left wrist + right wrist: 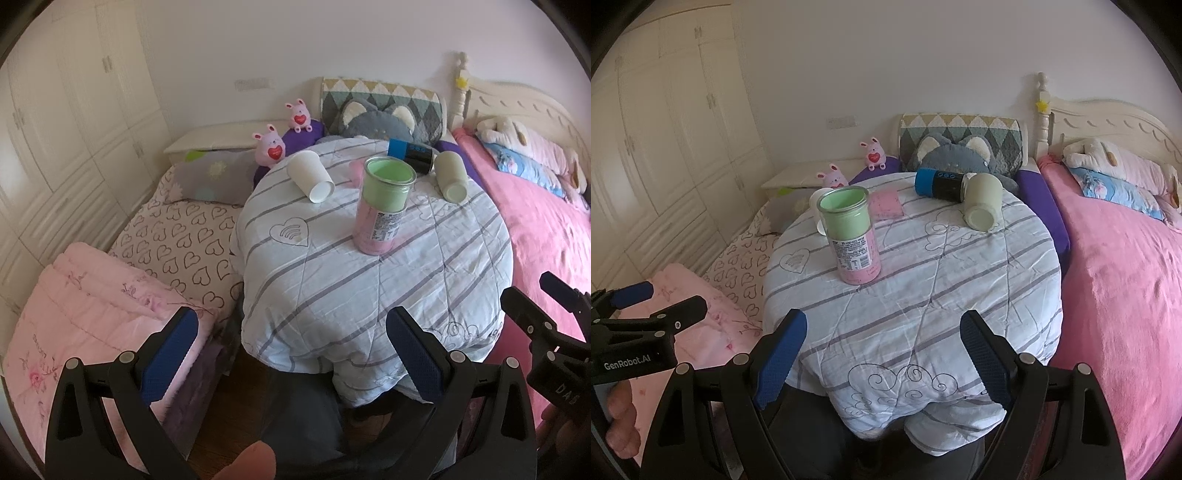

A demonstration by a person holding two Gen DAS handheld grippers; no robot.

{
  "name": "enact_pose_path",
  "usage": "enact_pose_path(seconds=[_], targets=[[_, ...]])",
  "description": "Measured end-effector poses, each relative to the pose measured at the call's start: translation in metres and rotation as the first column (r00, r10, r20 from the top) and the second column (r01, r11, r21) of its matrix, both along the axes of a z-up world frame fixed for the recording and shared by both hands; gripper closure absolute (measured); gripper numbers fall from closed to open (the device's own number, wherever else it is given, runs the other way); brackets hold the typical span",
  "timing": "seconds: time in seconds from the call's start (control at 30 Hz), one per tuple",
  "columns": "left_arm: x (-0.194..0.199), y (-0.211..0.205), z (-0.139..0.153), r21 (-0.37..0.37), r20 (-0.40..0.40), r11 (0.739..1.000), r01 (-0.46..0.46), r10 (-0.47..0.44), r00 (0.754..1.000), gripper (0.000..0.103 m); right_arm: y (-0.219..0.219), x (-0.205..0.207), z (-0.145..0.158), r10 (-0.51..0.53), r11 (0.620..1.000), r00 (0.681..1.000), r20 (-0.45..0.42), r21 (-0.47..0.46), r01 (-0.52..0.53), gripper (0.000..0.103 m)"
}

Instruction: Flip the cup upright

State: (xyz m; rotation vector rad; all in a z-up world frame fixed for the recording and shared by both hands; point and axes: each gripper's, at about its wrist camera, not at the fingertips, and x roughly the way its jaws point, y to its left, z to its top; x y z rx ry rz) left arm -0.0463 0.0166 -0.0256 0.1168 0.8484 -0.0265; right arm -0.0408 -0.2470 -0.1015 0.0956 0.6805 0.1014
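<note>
A round table (424, 280) under a striped quilt holds several cups. A white paper cup (310, 176) lies on its side at the back left, mostly hidden in the right wrist view (815, 202). A pale green cup (452, 176) (982, 206) lies on its side at the back right, next to a black and blue bottle (410, 155) (940, 184) lying down. A green and pink cup (382, 205) (851, 236) stands upright. My left gripper (291, 354) is open and empty before the table's near edge. My right gripper (882, 358) is open and empty, also at the near edge.
A pink bed (1126, 295) lies to the right with plush toys. A heart-print bed (177, 243) and folded pink blanket (85, 317) lie to the left. Pink bunny toys (271, 146) and a grey cat cushion (955, 155) sit behind the table. A white wardrobe (55, 129) fills the left wall.
</note>
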Motion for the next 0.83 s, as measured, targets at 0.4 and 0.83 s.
enact_pose_path(seconds=[0.4, 0.83], targets=[[0.0010, -0.0048, 0.0043, 0.014, 0.009, 0.999, 0.033, -0.034, 0.999, 0.000, 0.0009, 0.0029, 0.0030, 0.017, 1.000, 1.000, 0.008, 0.000, -0.017, 0.017], [0.0056, 0.0038, 0.0099, -0.061, 0.019, 0.995, 0.075, -0.074, 0.997, 0.000, 0.0031, 0.0067, 0.0055, 0.024, 1.000, 1.000, 0.014, -0.001, -0.024, 0.017]])
